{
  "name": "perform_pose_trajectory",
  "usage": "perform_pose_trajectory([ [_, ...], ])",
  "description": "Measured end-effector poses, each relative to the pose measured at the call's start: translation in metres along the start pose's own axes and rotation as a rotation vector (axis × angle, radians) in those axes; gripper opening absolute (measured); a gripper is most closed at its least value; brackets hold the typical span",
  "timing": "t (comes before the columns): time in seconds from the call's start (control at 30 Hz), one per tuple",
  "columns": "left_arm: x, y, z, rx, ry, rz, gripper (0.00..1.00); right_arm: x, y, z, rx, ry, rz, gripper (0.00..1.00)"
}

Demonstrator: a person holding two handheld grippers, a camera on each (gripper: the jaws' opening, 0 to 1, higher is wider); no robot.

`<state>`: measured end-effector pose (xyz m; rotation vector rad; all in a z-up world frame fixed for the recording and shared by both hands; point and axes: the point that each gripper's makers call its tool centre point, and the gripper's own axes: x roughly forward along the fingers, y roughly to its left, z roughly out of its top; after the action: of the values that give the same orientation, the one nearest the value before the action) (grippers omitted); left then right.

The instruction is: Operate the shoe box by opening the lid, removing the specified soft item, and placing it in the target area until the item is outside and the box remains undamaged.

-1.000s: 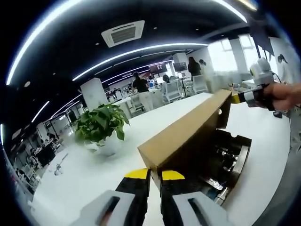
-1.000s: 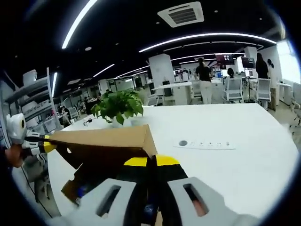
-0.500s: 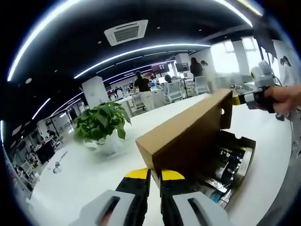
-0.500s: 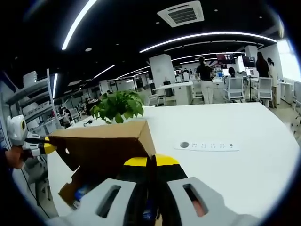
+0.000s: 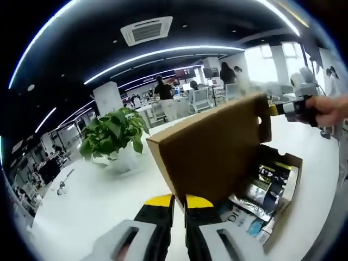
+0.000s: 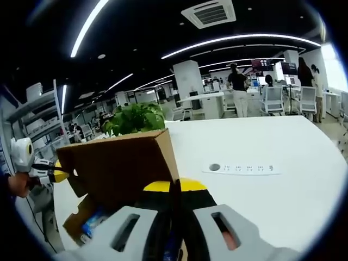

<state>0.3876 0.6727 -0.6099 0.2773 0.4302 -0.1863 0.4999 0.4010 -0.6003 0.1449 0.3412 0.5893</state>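
Two grippers (image 5: 179,202) (image 6: 175,187) are shut tight on the lid (image 5: 209,149); packets (image 5: 260,191) are seen under it.

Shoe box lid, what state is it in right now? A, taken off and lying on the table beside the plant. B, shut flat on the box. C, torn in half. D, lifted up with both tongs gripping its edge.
D: the cardboard lid stands raised over the open shoe box, whose contents show, with the left tongs and right tongs each closed on its edge.
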Motion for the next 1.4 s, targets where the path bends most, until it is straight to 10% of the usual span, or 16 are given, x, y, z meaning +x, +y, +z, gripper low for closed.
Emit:
perform_pose_trajectory([
  [1.4, 0.032, 0.004, -0.031, -0.101, 0.105, -0.025, 0.05, 0.025, -0.015, -0.057, 0.083, 0.169, -0.024, 0.01],
])
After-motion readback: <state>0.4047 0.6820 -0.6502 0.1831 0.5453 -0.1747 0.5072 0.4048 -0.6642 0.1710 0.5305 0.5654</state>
